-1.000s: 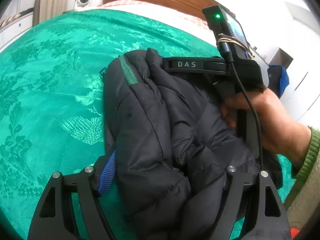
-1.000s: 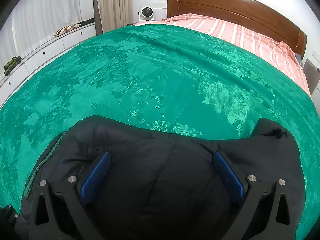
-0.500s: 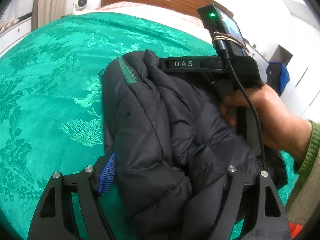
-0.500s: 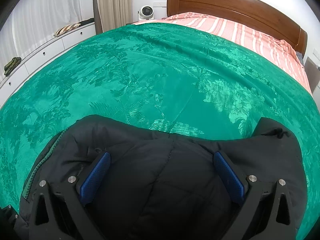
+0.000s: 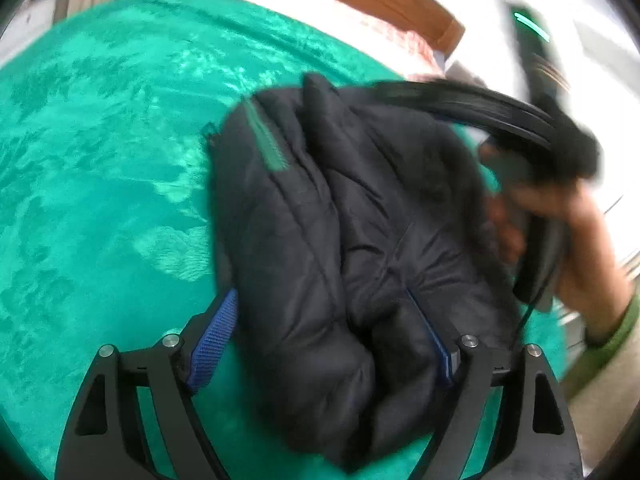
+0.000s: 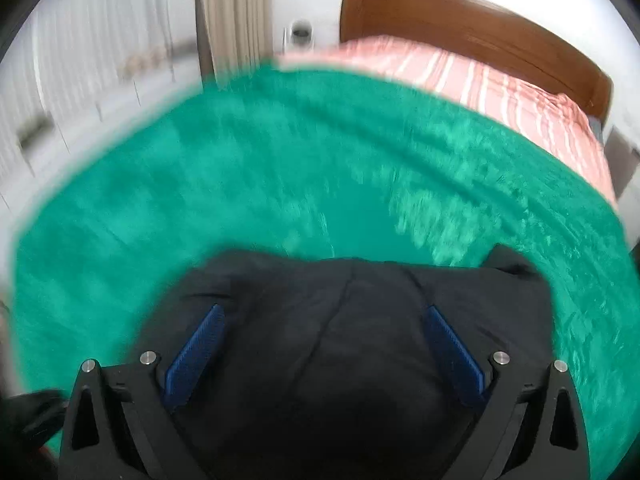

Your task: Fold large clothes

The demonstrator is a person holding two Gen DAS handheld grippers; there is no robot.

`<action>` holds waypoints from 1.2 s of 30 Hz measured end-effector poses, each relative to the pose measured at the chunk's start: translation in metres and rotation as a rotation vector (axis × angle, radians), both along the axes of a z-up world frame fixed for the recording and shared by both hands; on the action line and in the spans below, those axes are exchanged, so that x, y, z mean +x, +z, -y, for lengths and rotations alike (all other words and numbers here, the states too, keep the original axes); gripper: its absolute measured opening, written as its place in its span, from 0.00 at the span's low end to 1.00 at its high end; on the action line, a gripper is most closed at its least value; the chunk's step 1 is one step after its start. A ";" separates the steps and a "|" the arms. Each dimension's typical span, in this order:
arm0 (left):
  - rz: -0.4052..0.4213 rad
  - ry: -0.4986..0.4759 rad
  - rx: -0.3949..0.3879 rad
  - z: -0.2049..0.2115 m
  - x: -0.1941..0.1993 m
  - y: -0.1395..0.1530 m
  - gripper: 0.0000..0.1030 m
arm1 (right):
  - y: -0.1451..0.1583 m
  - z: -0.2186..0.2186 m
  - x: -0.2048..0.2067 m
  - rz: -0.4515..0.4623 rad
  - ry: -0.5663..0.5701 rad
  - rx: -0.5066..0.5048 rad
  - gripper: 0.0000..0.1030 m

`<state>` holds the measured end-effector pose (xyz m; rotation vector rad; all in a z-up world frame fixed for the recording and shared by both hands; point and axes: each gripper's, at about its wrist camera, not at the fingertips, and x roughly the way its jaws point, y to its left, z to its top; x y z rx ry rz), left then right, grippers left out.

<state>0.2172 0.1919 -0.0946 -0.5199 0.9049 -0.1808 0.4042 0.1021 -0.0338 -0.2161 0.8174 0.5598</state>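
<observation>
A black puffer jacket (image 5: 344, 248) with a green zipper strip lies folded in a bundle on the green bedspread (image 5: 100, 160). My left gripper (image 5: 320, 340) is open, its blue-padded fingers (image 5: 212, 336) on either side of the bundle's near end. My right gripper (image 6: 324, 344) is open over the jacket (image 6: 320, 360), blue pads (image 6: 196, 348) spread wide. In the left wrist view the right gripper body (image 5: 520, 128) and the hand holding it are blurred above the jacket's right side.
The bed has a wooden headboard (image 6: 480, 20) and a pink striped sheet (image 6: 480, 80) at the far end. A curtain (image 6: 236, 16) and a small fan (image 6: 300, 34) stand by the wall. White drawers (image 6: 80, 112) line the left.
Both views are now motion-blurred. The right gripper has lifted up and back off the jacket. The left gripper has pulled back slightly, its right pad now showing. The jacket stays on the bed.
</observation>
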 end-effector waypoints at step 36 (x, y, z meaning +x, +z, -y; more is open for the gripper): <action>0.056 -0.124 0.043 0.028 0.055 0.051 0.69 | -0.018 0.107 -0.147 0.161 0.127 0.120 0.77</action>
